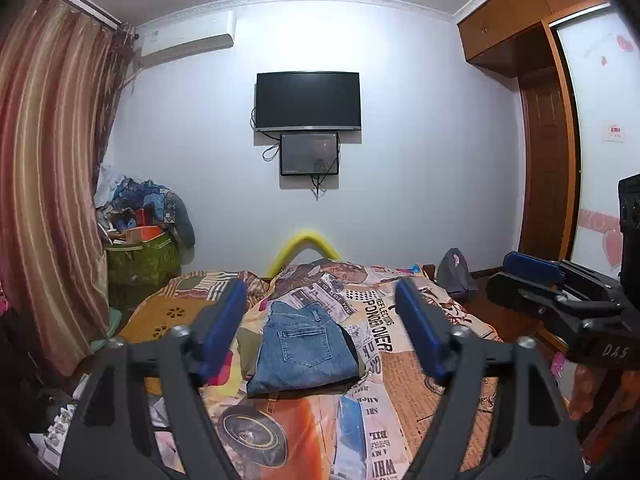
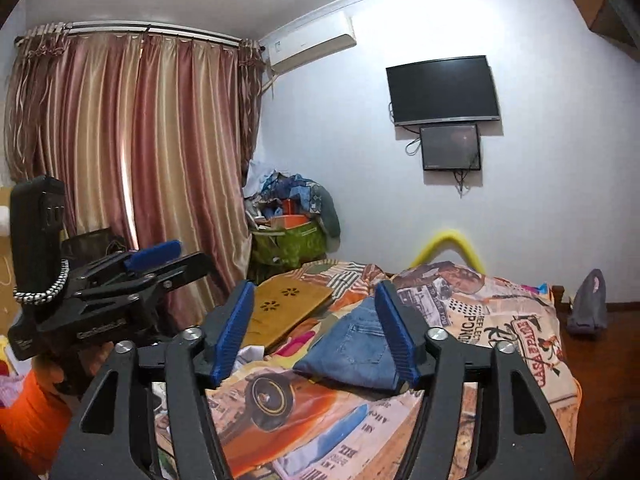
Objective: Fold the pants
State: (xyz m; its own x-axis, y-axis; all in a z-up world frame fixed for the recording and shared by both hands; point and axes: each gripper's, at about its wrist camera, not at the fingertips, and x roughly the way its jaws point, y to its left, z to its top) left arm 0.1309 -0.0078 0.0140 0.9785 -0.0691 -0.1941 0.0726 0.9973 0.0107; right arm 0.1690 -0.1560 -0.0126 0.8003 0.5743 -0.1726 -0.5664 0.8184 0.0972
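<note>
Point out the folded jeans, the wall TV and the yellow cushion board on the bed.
folded jeans (image 1: 306,350): left wrist view, back pocket.
wall TV (image 1: 308,101): left wrist view, screen centre.
yellow cushion board (image 2: 290,300): right wrist view, flat top face.

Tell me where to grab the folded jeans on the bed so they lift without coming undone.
Grip the folded jeans at the thick near edge, where the layers stack into a rounded fold facing the cameras. Come in low from the near side, one finger sliding under the bundle against the bedspread, the other on top. The far end looks thinner and looser, so it would likely unfold.
</note>
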